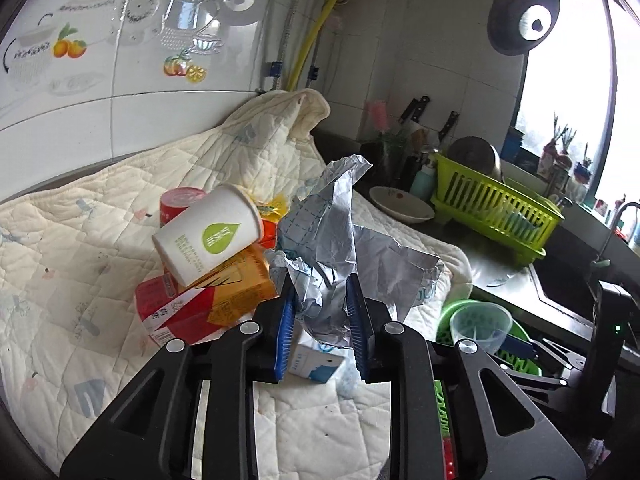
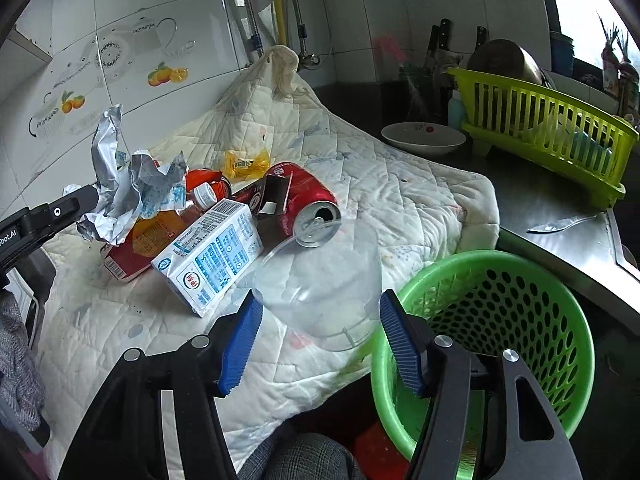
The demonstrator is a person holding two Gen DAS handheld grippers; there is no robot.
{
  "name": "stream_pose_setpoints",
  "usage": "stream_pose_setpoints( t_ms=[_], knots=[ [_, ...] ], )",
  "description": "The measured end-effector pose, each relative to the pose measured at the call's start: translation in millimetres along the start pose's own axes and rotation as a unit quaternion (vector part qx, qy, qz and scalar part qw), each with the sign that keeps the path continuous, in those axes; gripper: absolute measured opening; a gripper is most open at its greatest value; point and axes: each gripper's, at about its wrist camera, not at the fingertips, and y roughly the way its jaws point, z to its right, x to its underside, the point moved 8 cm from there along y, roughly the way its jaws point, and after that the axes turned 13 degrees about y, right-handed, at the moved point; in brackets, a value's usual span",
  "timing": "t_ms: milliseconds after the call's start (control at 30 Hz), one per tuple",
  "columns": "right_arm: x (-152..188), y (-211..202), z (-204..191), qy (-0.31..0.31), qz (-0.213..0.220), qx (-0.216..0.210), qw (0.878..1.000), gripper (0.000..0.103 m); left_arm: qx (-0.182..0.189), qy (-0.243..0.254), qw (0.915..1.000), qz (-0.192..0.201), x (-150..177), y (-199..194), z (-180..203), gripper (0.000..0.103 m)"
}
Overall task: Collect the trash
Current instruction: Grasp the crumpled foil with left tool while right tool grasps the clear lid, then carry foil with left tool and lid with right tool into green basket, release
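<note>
My left gripper (image 1: 320, 300) is shut on a crumpled silver and white wrapper (image 1: 340, 232), lifted above the trash pile on the cream quilt (image 1: 80, 240). Behind it, a white paper cup (image 1: 208, 236) leans on an orange carton (image 1: 240, 284) and a red carton (image 1: 172, 312). My right gripper (image 2: 320, 304) is shut on a clear plastic cup (image 2: 320, 276), held just left of the green perforated basket (image 2: 500, 312). On the quilt lie a red soda can (image 2: 308, 200), a white and blue milk carton (image 2: 216, 248), a small white-capped bottle (image 2: 206, 194) and a yellow packet (image 2: 246, 164).
A white bowl (image 2: 424, 136) and a lime dish rack (image 2: 540, 120) stand on the dark counter at the back right. A plastic spoon (image 2: 560, 224) lies near the sink (image 1: 568, 288). Knives hang on the tiled wall. A person's checked trouser leg shows at the bottom.
</note>
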Motion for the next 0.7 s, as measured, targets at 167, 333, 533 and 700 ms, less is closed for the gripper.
stream_pose_setpoints(
  t_ms=[167, 333, 533, 700],
  knots=[
    [8.0, -9.9, 37.2, 0.018, -0.004, 0.028, 0.999, 0.047, 0.04, 0.024, 0.9989, -0.008, -3.5, 13.5, 43.5, 0.024],
    [20.2, -11.0, 92.3, 0.056, -0.013, 0.065, 0.996, 0.039, 0.074, 0.041, 0.9961, -0.026, 5.9, 31.5, 81.7, 0.024],
    [29.4, -20.2, 132.9, 0.077, -0.015, 0.092, 0.993, 0.039, 0.098, 0.062, 0.9924, -0.04, 10.8, 47.6, 113.2, 0.024],
    [37.0, -24.5, 145.9, 0.092, -0.016, 0.095, 0.991, 0.039, 0.107, 0.066, 0.9911, -0.045, 15.0, 54.8, 125.6, 0.024]
  ],
)
